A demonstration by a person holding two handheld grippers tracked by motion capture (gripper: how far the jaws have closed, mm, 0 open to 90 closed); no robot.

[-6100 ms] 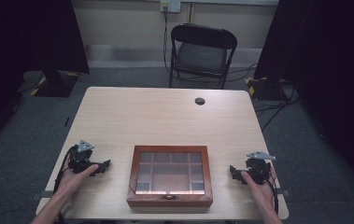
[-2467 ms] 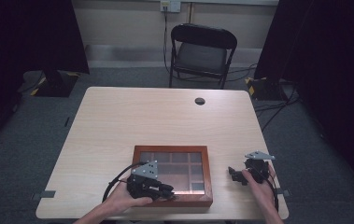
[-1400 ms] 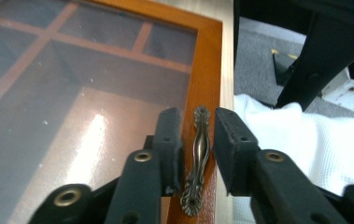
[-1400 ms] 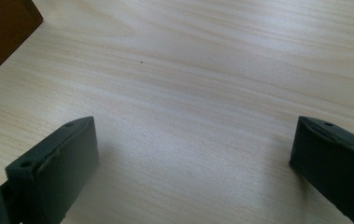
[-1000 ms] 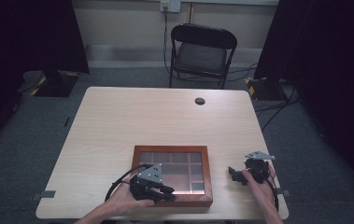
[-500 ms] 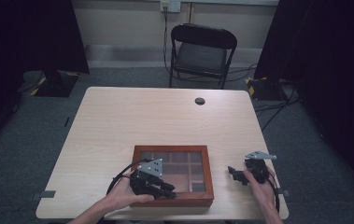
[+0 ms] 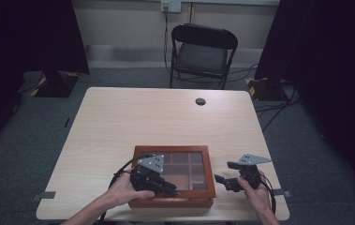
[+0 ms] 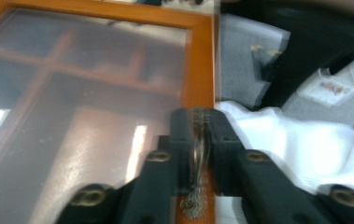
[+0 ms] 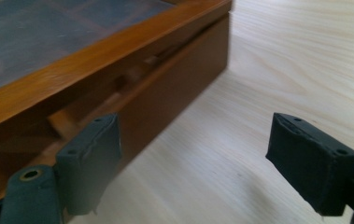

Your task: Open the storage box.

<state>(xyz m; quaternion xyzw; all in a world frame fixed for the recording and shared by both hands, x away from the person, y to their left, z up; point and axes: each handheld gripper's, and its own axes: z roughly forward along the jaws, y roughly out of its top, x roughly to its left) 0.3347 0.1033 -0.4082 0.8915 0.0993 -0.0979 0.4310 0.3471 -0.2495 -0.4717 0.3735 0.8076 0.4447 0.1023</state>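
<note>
A brown wooden box (image 7: pixel 171 151) with a glass lid sits near the table's front edge. My left gripper (image 7: pixel 169 189) is at the lid's front rim. Its jaws have just been closing and are shut (image 8: pixel 198 125) on a small brass clasp (image 8: pixel 196 156) on the lid frame (image 8: pixel 199 60). In the right gripper view the lid stands slightly raised, with a dark gap above the box wall (image 9: pixel 174 81). My right gripper (image 7: pixel 224 172) hovers just right of the box. Its jaws have just been closing a little but stand open (image 9: pixel 193 140) with nothing between them.
The pale wooden table (image 7: pixel 156 117) has a dark round hole (image 7: pixel 200 101) near its far edge. A black folding chair (image 7: pixel 202 49) stands behind it. White cloth (image 8: pixel 305 149) lies past the box's front edge in the left gripper view.
My left gripper came from left of the box to its front rim, then rose slightly with the lid's front edge. My right gripper shifted only slightly.
</note>
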